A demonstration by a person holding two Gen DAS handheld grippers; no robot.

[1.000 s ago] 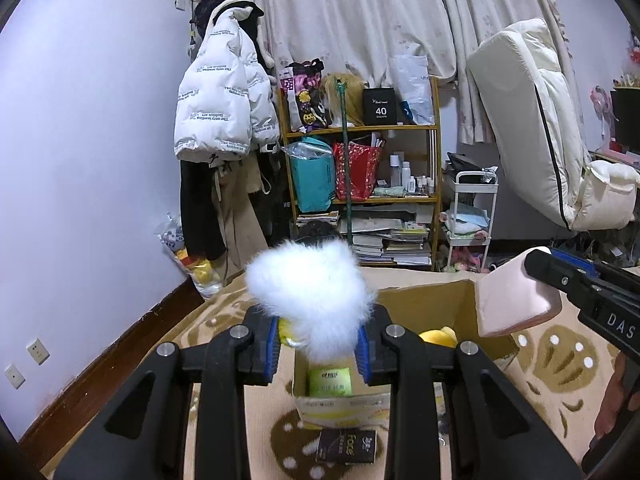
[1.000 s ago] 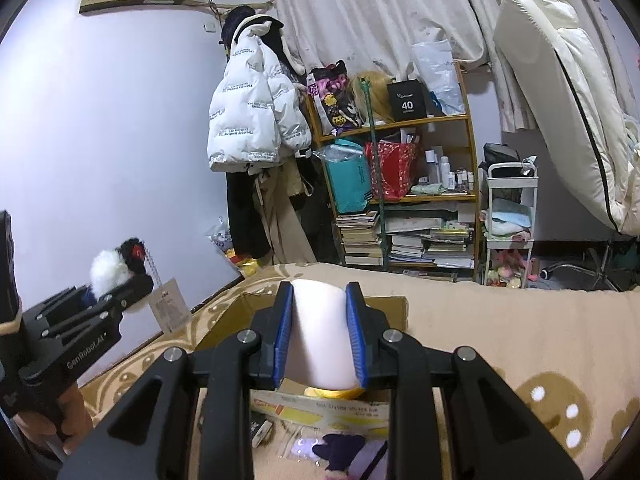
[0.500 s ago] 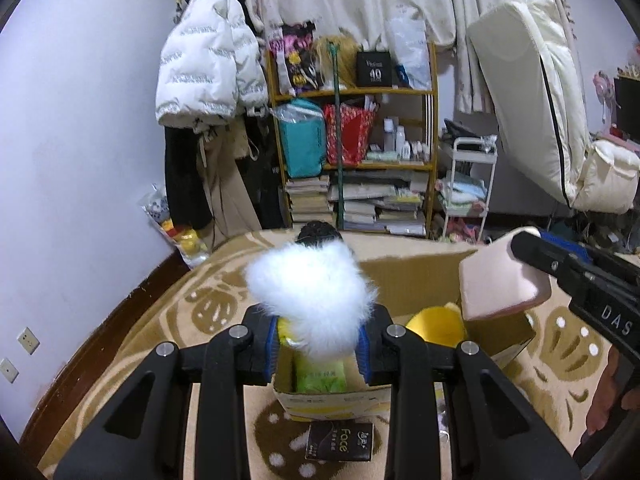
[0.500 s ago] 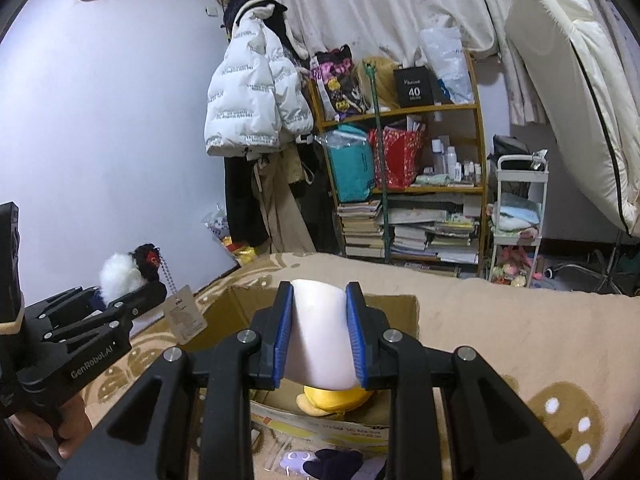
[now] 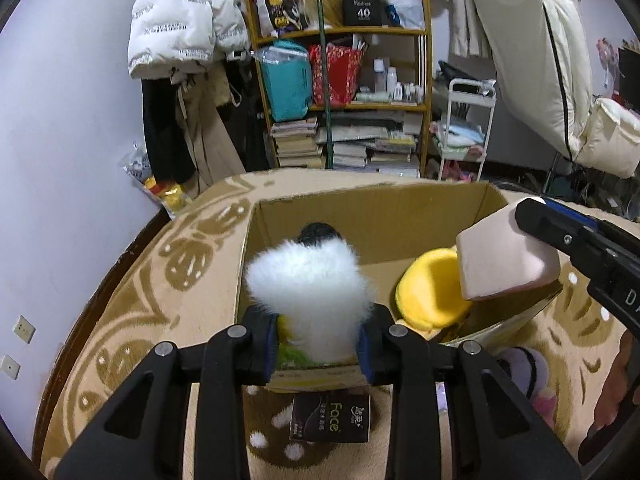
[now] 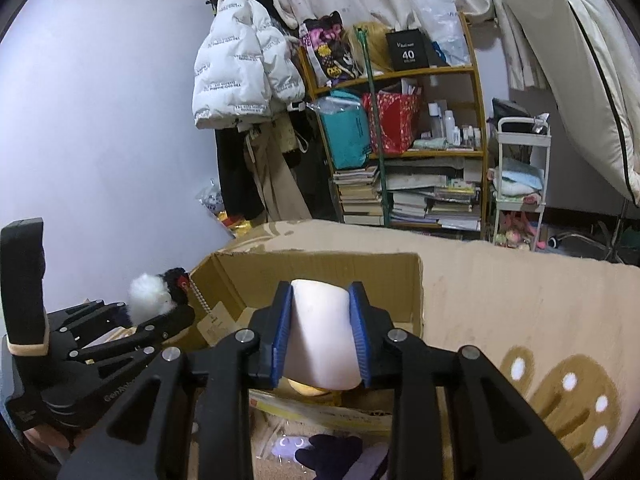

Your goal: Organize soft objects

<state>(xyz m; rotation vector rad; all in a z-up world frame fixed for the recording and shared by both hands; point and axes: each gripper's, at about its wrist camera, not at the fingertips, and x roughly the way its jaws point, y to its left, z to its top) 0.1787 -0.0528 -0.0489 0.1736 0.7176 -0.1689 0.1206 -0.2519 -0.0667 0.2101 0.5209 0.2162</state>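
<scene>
I am working over the box (image 5: 360, 220), which is sitting open on the rug (image 5: 160, 280) at my 12 o'clock. It is taking in toys but is mostly bare cardboard inside, so I am judging the job as barely under way.

A yellow toy (image 5: 432, 292) is lying in the box's 3 o'clock corner, apparently the only soft thing already stowed.

The right gripper (image 6: 319, 320) is holding a pale pink block (image 6: 320, 332) above the box at its 3 o'clock rim. Its jaws are just beginning to ease apart, with the block between the pads and touching both; I am reading this as the start of a drop.

The left gripper (image 5: 316, 344) is pinching a white fluffy toy (image 5: 308, 280) in narrow jaws above the near rim, at the box's 6 o'clock. That one is waiting to go in next.

Outside the box, a purple toy (image 5: 524, 368) is lying on the rug at its 5 o'clock, so it is left to collect. A dark pack (image 5: 330, 420) is lying at 6 o'clock; I cannot tell whether it is soft.
</scene>
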